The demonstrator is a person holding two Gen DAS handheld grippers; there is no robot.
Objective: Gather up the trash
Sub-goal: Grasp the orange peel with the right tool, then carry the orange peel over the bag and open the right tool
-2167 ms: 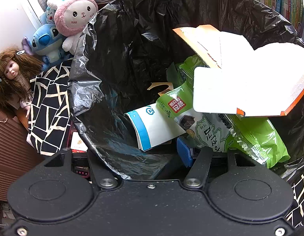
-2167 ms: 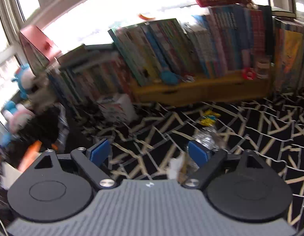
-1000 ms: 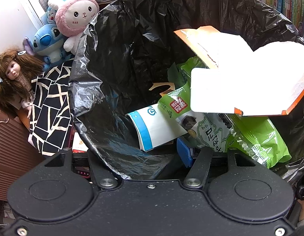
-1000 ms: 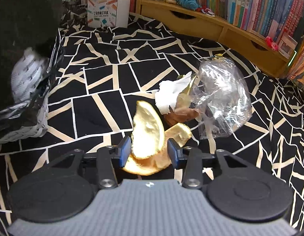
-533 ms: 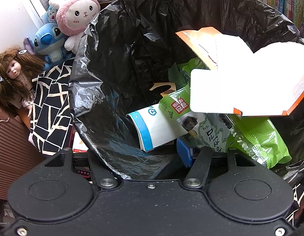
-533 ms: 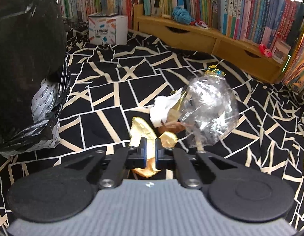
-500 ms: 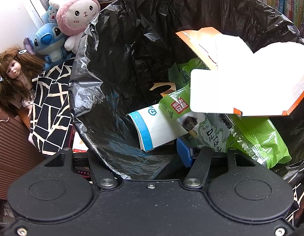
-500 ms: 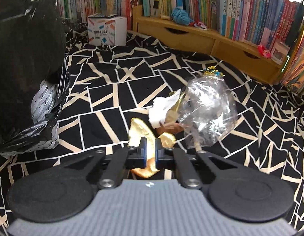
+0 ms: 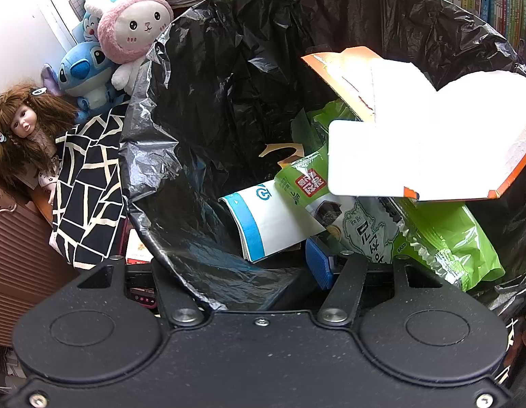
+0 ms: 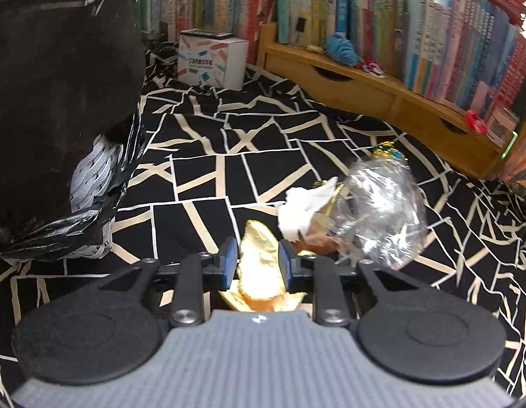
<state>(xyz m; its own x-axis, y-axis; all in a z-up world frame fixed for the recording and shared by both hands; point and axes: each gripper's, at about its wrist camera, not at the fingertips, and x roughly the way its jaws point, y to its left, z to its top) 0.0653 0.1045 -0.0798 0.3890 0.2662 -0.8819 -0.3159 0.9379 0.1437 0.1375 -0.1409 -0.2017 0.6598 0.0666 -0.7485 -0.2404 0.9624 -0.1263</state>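
Just ahead of the right gripper and to its right, on the patterned cloth: clear plastic bag, crumpled. Likely very light, slick and crackly, apt to slide from smooth pads. Best pinched at a bunched fold, not across the puffed body.

Touching that bag on the side nearer the gripper: white tissue. Soft, near weightless, liable to tear. Worth taking at the thick wad.

Right between the blue pads: orange peel, curved, standing on edge. Probably light, leathery and a little springy, waxy outside. Best squeezed across its thin wall, low, where the curve is stiffest. Jaws just opened again, peel between them but not visibly pressed.

Filling the view ahead of the left gripper: black bin liner, mouth wide. Near rim passing between the fingers, one blue pad inside, the other hidden. Cannot tell whether clamped.

Inside, right of the gripper, uppermost: flattened white-and-orange cardboard box. Below it, green snack packet. Closest to the inner pad, white-and-blue carton. Left half of the liner bare, so room to spare.
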